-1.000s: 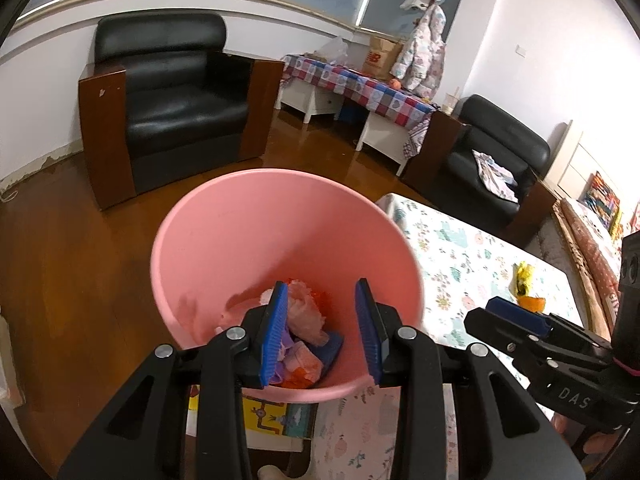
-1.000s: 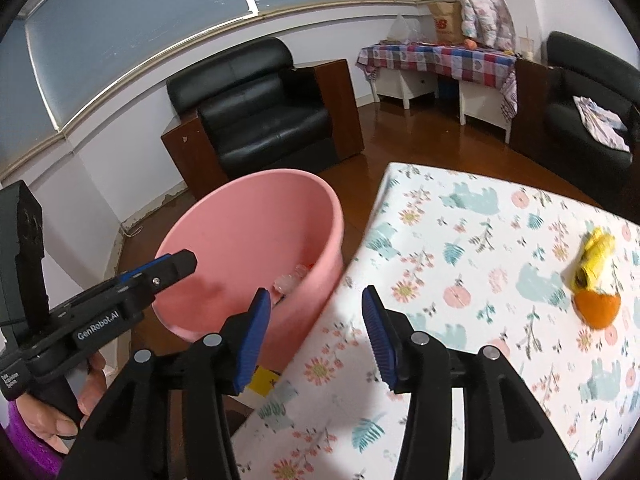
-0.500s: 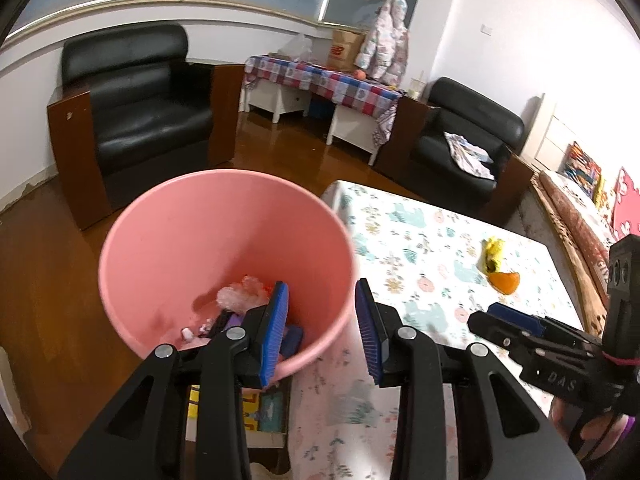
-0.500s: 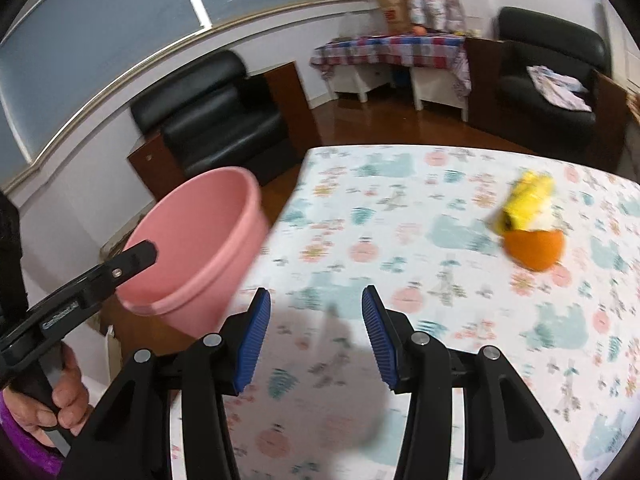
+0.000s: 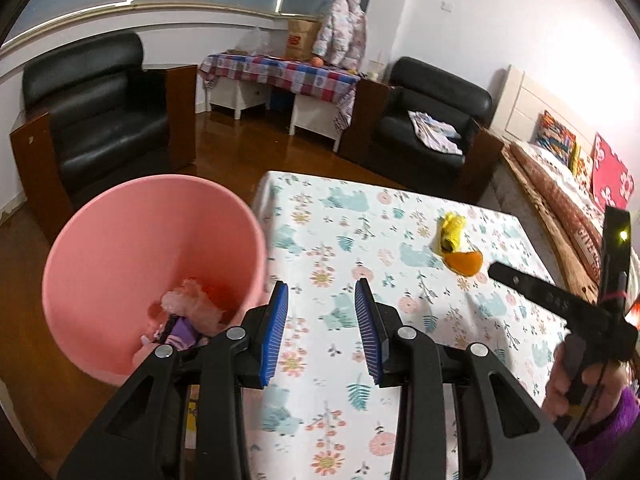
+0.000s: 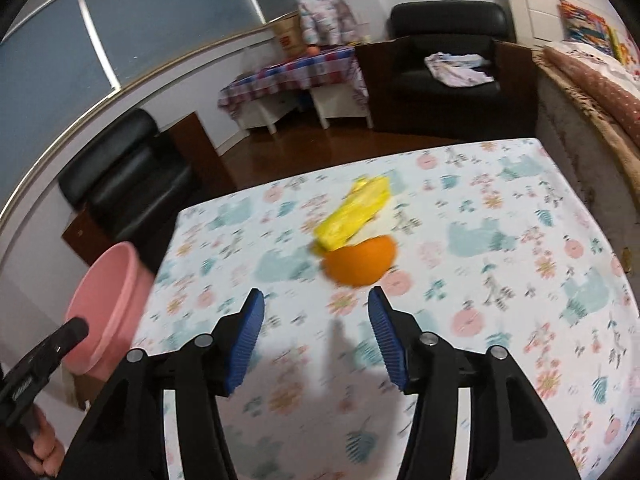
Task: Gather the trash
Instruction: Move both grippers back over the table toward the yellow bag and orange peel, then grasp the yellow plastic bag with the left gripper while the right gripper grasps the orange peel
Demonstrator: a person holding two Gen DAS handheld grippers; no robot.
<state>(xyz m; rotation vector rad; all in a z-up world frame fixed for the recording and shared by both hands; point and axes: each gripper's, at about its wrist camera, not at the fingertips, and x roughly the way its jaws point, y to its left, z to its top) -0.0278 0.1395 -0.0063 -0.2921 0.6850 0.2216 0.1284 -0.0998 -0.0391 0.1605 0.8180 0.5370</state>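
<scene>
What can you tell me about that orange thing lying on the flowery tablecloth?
The orange piece looks like a curved chunk of orange peel, smooth, bright and rounded, though motion blur hides finer detail. It lies on the floral tablecloth toward the table's middle, its far edge meeting a crumpled yellow wrapper. Nothing grips it: the right claw hangs open just short of it, pointed its way.

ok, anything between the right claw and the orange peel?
No. In the right wrist view only bare flowered tablecloth lies between the open right claw and the orange peel.
</scene>
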